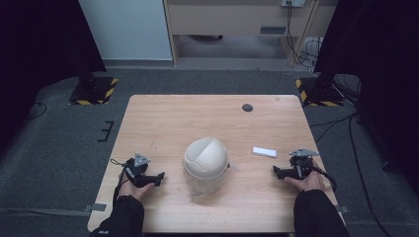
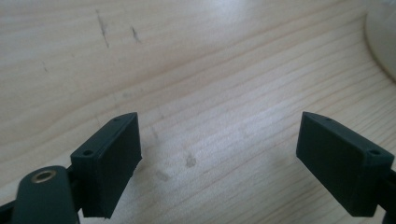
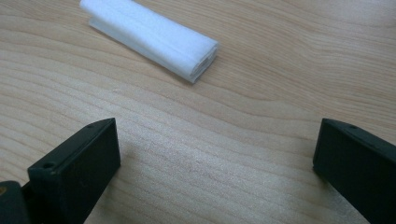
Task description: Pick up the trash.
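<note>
A white folded cloth [image 3: 152, 38] was seen lying flat just ahead of the right gripper [image 3: 215, 163], whose jaws were spread wide. A beige helmet [image 1: 205, 158] was seen at the table's [image 1: 197, 118] middle, right of the left gripper [image 2: 219, 158], likewise spread and empty. Grey carpet [image 1: 59, 143] was shown around the wooden table.

Lab, black curtains [image 1: 29, 44], hazard-taped stand bases [image 1: 94, 91]
</note>
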`<state>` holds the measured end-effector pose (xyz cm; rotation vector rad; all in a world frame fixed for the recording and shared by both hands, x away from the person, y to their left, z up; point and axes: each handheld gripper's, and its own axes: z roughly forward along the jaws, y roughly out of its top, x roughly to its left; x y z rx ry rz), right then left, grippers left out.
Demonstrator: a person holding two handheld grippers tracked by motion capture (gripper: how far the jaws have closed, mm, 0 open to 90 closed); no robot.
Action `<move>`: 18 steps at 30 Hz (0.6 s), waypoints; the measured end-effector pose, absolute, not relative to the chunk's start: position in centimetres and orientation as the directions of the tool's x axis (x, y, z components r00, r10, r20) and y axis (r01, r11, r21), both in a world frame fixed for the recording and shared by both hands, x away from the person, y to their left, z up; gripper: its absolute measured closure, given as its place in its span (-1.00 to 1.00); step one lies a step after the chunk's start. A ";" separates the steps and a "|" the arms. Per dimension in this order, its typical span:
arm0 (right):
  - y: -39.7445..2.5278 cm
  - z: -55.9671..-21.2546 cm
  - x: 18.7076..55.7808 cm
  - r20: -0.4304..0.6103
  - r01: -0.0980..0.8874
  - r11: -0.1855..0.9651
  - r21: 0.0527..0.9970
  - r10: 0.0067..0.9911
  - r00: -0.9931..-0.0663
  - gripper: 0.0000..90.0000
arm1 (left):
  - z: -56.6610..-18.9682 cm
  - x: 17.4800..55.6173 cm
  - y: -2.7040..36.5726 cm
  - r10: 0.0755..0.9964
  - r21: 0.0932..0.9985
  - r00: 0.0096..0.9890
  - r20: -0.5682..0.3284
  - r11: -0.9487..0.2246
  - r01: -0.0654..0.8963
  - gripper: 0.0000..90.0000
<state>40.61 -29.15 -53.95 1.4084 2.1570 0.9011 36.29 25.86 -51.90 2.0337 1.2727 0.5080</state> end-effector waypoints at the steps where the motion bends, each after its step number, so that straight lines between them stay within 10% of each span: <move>1: -29.2 -53.9 40.6 0.010 0.649 0.281 0.707 0.914 -0.406 -0.98 | -51.9 36.3 25.9 0.894 0.718 0.447 -0.026 -0.295 0.631 -0.70; 18: -29.1 -53.9 40.7 0.009 0.647 0.286 0.707 0.911 -0.412 -0.99 | -47.7 35.1 25.4 0.866 0.834 0.500 0.012 -0.285 0.472 -0.69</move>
